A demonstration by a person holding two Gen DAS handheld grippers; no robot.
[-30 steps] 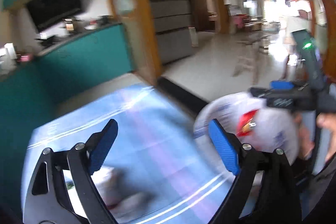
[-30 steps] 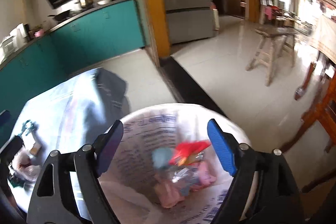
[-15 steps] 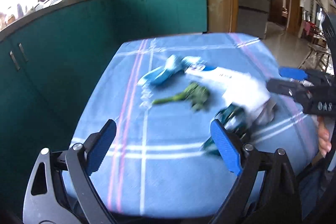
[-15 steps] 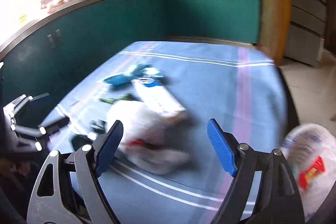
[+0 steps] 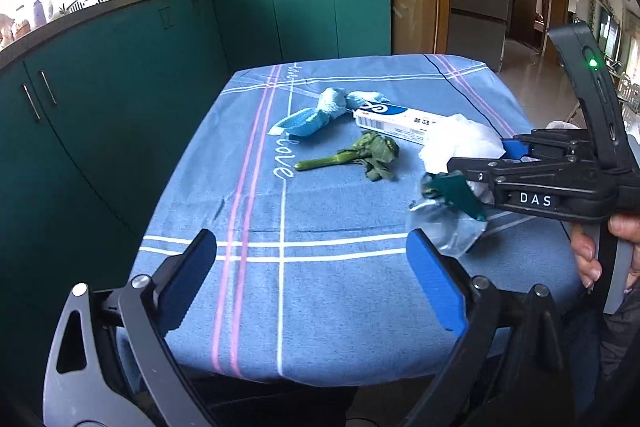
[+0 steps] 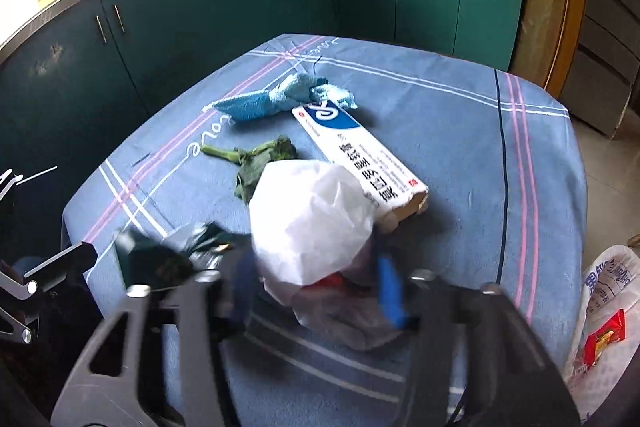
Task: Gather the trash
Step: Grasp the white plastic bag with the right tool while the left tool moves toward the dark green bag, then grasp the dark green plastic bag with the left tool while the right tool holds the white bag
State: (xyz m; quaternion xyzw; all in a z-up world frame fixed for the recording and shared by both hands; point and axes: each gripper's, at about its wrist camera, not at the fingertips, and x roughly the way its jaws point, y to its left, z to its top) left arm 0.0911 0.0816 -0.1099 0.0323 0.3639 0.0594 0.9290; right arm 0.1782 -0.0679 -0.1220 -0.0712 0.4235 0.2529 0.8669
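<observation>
Blue cloth (image 5: 328, 211) with white and pink stripes and a stitched word "love" covers the worktop; teal cabinets (image 5: 120, 99) stand behind it.

Trash on the cloth:
- Light blue rag (image 6: 276, 99), twisted, at the far side, touching the end of the box.
- White and blue carton box (image 6: 360, 155), long, lying flat, its near end just beside the white bag.
- Green vegetable stalk (image 5: 360, 155) with wilted leaves, near the middle, apart from the rag.
- White plastic bag (image 6: 312, 223), crumpled, at the near right side.
- Dark green and silver wrapper (image 5: 448, 211), beside the white bag.

Grippers:
- Right gripper (image 6: 316, 291), held in a hand (image 5: 592, 251): fingers closing around the white plastic bag, which sits between them; blurred, so firm contact cannot be told.
- Left gripper (image 5: 312, 279): fingers wide and opening, nothing between them, above the near edge of the cloth.

Off the worktop, lower right in the right wrist view: printed sack (image 6: 604, 311) with a red packet (image 6: 604, 341) inside.
</observation>
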